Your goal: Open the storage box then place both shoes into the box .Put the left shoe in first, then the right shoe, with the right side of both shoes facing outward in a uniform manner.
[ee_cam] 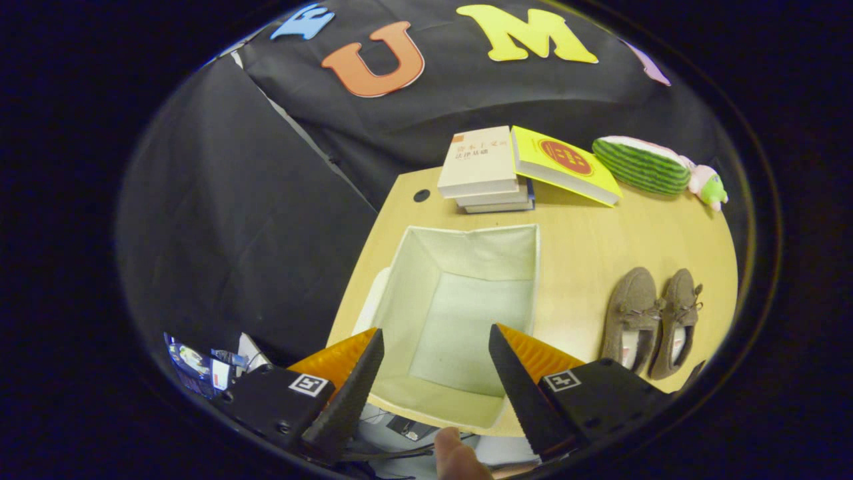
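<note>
Shoes (652, 321), two of them, brown and fuzzy, sit side by side near the table's (586, 240) right edge, toes pointing toward its far edge, touching or nearly so. I judge them light and soft, the uppers likely to give under the fingers, so I would pinch one across the heel collar or the side wall near the opening, where the fabric folds over a firmer rim. My gripper (436, 343) hangs released above the one storage box (460, 313), fingers spread wide with nothing between them; a fingertip of the person holding it shows just below the fingers. That box stands open at the table's near-left part, its pale fabric walls upright, its inside bare; no shoe is in yet. It looks soft-sided too, so a shoe nudged against a wall could push it in. Along the far edge lie a stack of about three pale books (483, 175), one yellow book (563, 163) leaning on them, and one watermelon plush (643, 165) with a smaller pink-and-green toy (708, 185) at its end.
</note>
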### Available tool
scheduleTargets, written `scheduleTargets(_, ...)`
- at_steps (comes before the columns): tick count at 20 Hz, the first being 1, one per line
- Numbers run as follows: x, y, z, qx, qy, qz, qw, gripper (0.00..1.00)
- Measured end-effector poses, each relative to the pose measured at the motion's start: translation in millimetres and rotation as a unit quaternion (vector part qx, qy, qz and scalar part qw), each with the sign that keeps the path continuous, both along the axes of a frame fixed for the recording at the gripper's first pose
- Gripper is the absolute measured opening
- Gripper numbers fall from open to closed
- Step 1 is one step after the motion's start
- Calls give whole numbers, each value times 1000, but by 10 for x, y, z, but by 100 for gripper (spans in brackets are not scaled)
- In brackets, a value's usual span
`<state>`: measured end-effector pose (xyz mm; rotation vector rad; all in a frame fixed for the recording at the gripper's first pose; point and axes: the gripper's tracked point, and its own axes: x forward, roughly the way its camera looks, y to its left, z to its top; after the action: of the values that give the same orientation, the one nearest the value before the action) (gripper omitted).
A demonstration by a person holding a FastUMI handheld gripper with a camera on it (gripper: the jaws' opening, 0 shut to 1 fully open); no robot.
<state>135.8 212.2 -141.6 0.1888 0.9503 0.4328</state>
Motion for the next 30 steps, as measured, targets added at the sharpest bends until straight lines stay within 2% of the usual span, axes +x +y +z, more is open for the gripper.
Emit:
scheduleTargets(11, 46, -1340, -467, -74, 38, -68, 994, 100)
scheduleTargets(14, 66, -1741, -688, -107, 55, -96, 988, 100)
scheduleTargets(18, 61, -2139, -1032, -113, 112, -134, 978, 100)
scheduleTargets(23, 215, -2532, -1319, -130, 120, -167, 970, 99)
scheduleTargets(27, 378, -2581, -1512, -111, 127, -171, 971, 77)
scheduleTargets(30, 366, -2608, -1711, -109, 161, -171, 966, 29)
